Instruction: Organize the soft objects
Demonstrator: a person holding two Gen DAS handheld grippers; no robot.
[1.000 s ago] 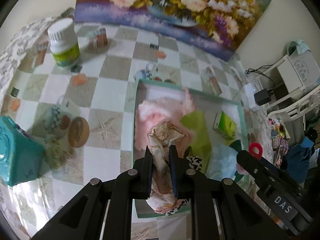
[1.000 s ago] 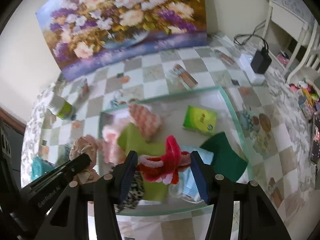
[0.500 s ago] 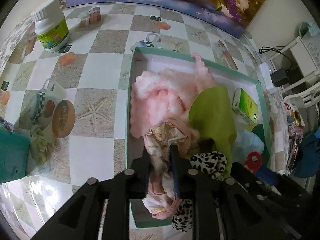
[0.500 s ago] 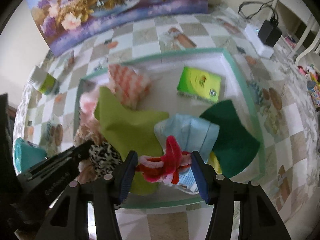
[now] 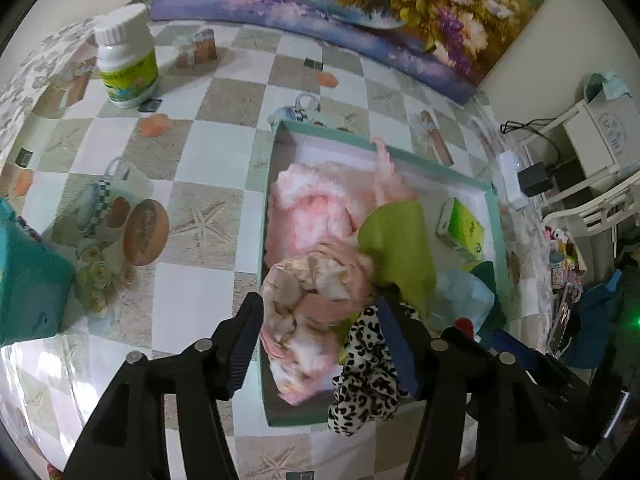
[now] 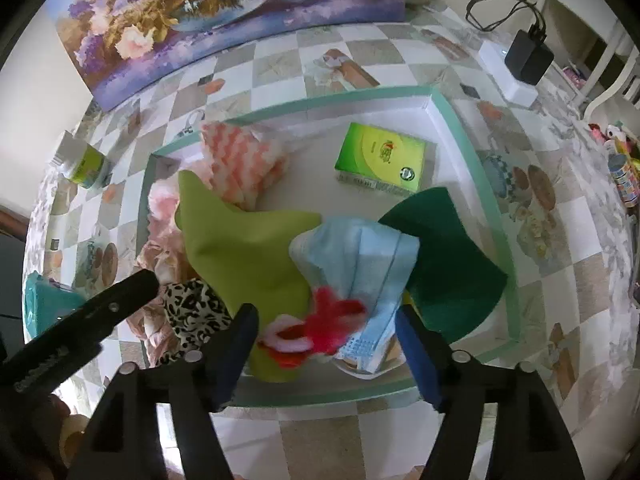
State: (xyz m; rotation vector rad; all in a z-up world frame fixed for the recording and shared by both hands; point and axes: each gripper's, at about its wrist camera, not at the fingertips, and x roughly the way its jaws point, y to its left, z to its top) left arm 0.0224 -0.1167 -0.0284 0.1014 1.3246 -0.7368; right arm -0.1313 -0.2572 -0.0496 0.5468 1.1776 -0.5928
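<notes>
left tongs (image 5: 320, 336) spread, floral cloth (image 5: 304, 304) lying between | right tongs (image 6: 326, 344) spread, red plush (image 6: 320, 326) between

A lived-in home room: a checkered printed tablecloth (image 5: 224, 148) covers the table, a large flower painting (image 6: 224, 12) leans against the wall, and white chairs (image 5: 592, 208) (partly cluttered) stand alongside.

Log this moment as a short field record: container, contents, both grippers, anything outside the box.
container: teal-rimmed box on the checkered table
contents: floral scrunchie, leopard scrunchie, red scrunchie, fluffy pink cloth, lime cloth, blue mask, dark green cloth, green packet
left gripper: open over the floral scrunchie
right gripper: open over the red scrunchie
outside: white bottle
</notes>
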